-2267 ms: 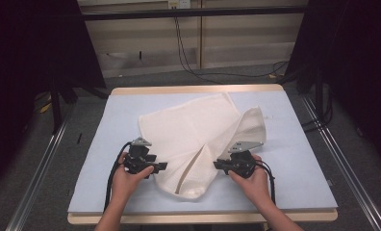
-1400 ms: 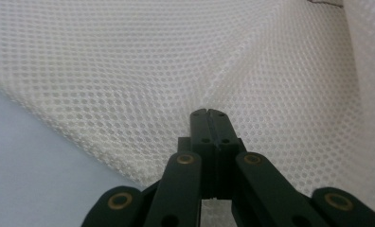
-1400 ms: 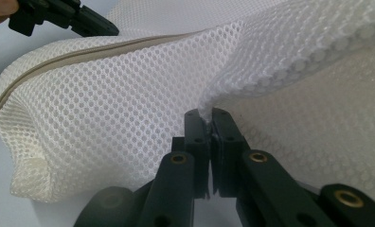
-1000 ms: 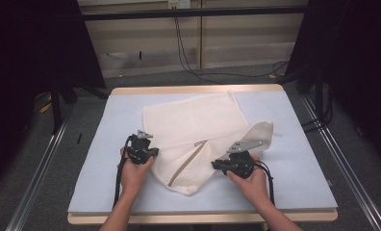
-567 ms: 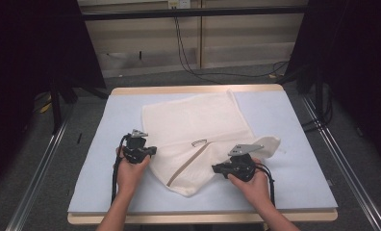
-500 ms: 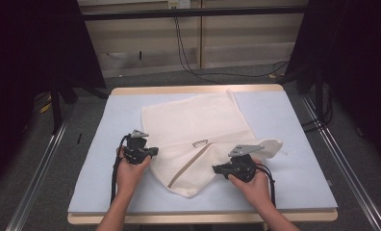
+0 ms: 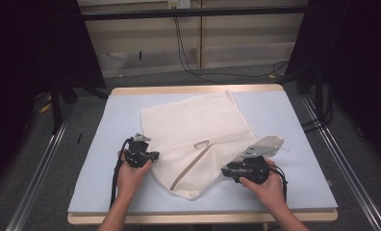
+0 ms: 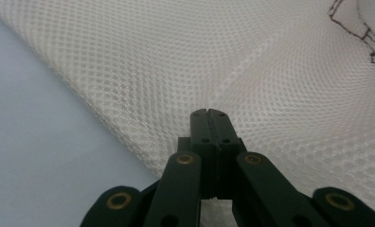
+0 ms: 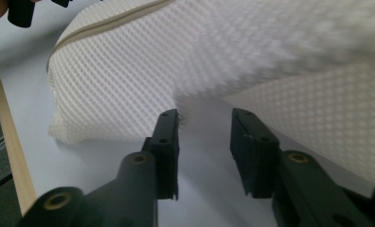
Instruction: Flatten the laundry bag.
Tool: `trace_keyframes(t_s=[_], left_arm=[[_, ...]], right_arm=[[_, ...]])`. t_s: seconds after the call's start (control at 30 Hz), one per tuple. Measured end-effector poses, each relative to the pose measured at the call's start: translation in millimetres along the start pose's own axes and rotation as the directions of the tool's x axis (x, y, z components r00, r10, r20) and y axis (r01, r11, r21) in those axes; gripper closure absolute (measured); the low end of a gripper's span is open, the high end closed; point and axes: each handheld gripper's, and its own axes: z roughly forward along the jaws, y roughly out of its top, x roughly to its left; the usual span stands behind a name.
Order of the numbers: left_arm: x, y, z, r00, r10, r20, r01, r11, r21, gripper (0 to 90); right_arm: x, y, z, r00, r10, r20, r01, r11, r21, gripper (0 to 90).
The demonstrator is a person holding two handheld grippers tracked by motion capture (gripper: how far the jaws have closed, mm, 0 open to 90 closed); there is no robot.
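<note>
Pinching the left edge of the mesh laundry bag, the left gripper has its fingers pressed together with a fold of the white netting caught between their tips, while the right gripper shows its fingers spread apart over bare blue surface, with nothing between them and the bag's lower right edge lifted just ahead of them. In the high view the left gripper sits at the bag's left side and the right gripper at its lower right side, the two well apart. The mesh laundry bag lies mostly flat in the middle of the surface, turned at an angle, with its zipper line running toward the near corner and a small dark printed mark near the centre. A flap at the bag's right corner stands raised off the surface beside the right gripper. Judging from this, the bag is largely spread out already; what seems left is taking hold of that loose right part and laying or folding it, a step not yet begun.
</note>
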Motion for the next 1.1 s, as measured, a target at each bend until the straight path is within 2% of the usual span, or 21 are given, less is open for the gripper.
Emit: trace_keyframes(t_s=[0.03, 0.07, 0.17, 0.2, 0.33, 0.4, 0.5, 0.53, 0.6, 0.67, 0.83, 0.9, 0.93, 1.0, 1.03, 1.1], left_arm=[[0.2, 0.8, 0.0, 1.0, 0.005, -0.006, -0.005, 1.0, 0.006, 90.0], [0.1, 1.7, -0.6, 0.9993, 0.021, -0.031, -0.021, 0.9997, 0.013, 90.0], [1.2, 3.1, 0.0, 0.9981, 0.017, -0.059, -0.017, 0.9998, 0.01, 90.0], [2.3, 3.2, 0.0, 0.9986, 0.013, -0.052, -0.012, 0.9999, 0.007, 90.0], [11.2, 4.1, -2.8, 0.9973, -0.004, -0.073, 0.004, 1.0, 0.001, 90.0], [14.0, 4.2, -3.8, 0.997, -0.024, -0.073, 0.024, 0.9997, -0.011, 90.0], [19.5, 4.7, -6.4, 0.9957, -0.029, -0.088, 0.028, 0.9995, -0.012, 90.0], [20.1, 4.5, -6.4, 0.9953, -0.05, -0.083, 0.048, 0.9985, -0.027, 90.0], [23.2, 4.4, -8.5, 0.9956, -0.044, -0.083, 0.042, 0.9989, -0.022, 90.0], [23.4, 4.2, -8.8, 0.9957, -0.055, -0.075, 0.053, 0.9981, -0.032, 90.0], [24.1, 3.9, -10.8, 0.9961, -0.065, -0.058, 0.063, 0.9974, -0.034, 90.0], [24.7, 3.7, -11.8, 0.9969, -0.06, -0.051, 0.059, 0.9979, -0.029, 90.0], [24.7, 3.6, -12.0, 0.9973, -0.055, -0.049, 0.053, 0.9982, -0.028, 90.0], [23.4, 3.5, -12.1, 0.9965, -0.071, -0.043, 0.069, 0.9968, -0.041, 90.0], [23.8, 3.5, -12.9, 0.9968, -0.068, -0.042, 0.067, 0.9969, -0.041, 90.0], [23.9, 3.2, -14.5, 0.9971, -0.07, -0.031, 0.069, 0.9968, -0.041, 90.0]], right_arm=[[-2.2, -2.3, -3.7, 0.9999, -0.003, 0.012, 0.003, 1.0, -0.003, 62.2], [-5.6, -5.5, -8.1, 0.9997, -0.008, 0.024, 0.008, 1.0, -0.003, 62.1], [-14.1, -11.8, -19.2, 0.9985, -0.006, 0.054, 0.006, 1.0, -0.016, 62.2], [-18.2, -14.4, -24.5, 0.9975, -0.005, 0.071, 0.007, 1.0, -0.021, 62.2], [-30.9, -23.3, -39.7, 0.9906, -0.009, 0.136, 0.012, 1.0, -0.023, 62.4], [-37.5, -29.2, -46.4, 0.9879, -0.002, 0.155, 0.005, 1.0, -0.02, 64.0], [-46.6, -34.9, -55.8, 0.9857, 0.006, 0.169, 0.0, 0.999, -0.035, 67.1], [-50.4, -36.4, -59.6, 0.9839, 0.009, 0.178, -0.002, 0.999, -0.041, 68.7], [-55.2, -37.8, -63.7, 0.9816, 0.012, 0.191, -0.003, 0.999, -0.05, 71.2], [-60.6, -39.1, -67.1, 0.9782, 0.012, 0.207, -0.003, 0.999, -0.046, 75.9], [-70.8, -42.1, -71.6, 0.9722, -0.027, 0.233, 0.031, 0.999, -0.013, 86.8], [-73.5, -42.3, -74.4, 0.972, -0.027, 0.234, 0.03, 0.999, -0.01, 87.9], [-75.0, -42.4, -76.0, 0.9696, -0.024, 0.244, 0.028, 1.0, -0.012, 88.0], [-79.1, -42.8, -79.4, 0.9664, -0.017, 0.256, 0.02, 1.0, -0.01, 88.5], [-80.9, -43.1, -80.6, 0.9621, -0.01, 0.272, 0.013, 1.0, -0.012, 88.5], [-84.6, -43.5, -82.3, 0.9607, 0.001, 0.278, 0.002, 1.0, -0.013, 88.5]])
